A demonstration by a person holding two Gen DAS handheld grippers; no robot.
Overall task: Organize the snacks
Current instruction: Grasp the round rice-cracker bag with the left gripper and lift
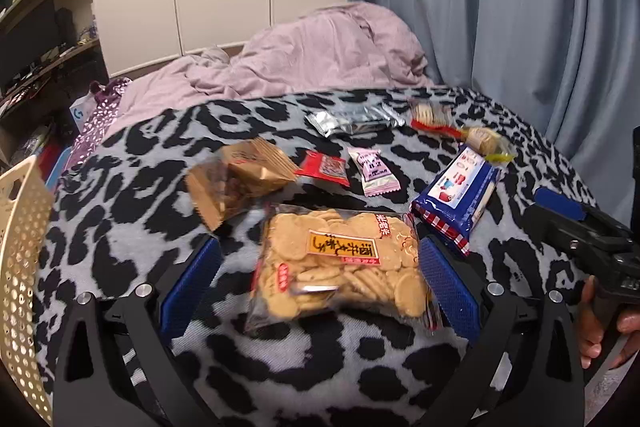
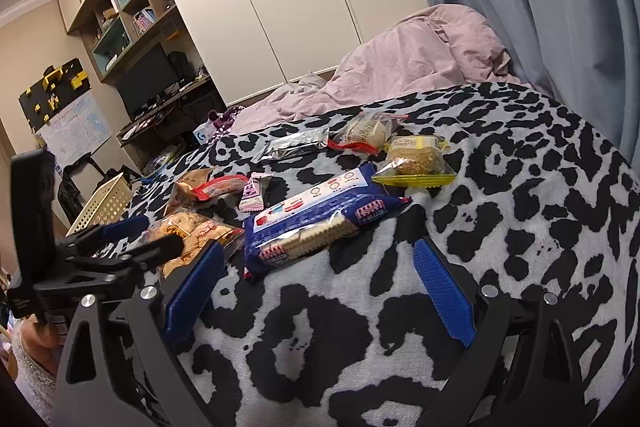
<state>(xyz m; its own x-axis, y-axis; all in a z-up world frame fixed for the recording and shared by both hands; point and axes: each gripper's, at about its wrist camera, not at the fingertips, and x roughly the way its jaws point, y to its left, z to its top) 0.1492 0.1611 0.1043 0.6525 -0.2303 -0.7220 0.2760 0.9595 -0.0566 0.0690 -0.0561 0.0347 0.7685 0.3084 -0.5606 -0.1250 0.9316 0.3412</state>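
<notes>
Left gripper [image 1: 320,267] jaws spread wide, straddling the clear plastic bag of round yellow crackers [image 1: 340,263] at lower centre, no contact yet. Right gripper [image 2: 316,291] open, empty. Risk: slick bag slips or crackers crush; perforated cream basket [image 1: 20,267] sits far left.

Clear cracker bag [image 1: 340,263], blue biscuit pack [image 1: 460,199] and small wrapped snacks (loosely scattered) on leopard-print blanket [image 1: 120,211].

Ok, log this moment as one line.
left gripper: open, straddling biscuit bag | right gripper: open, empty | basket: left | snacks on blanket
</notes>
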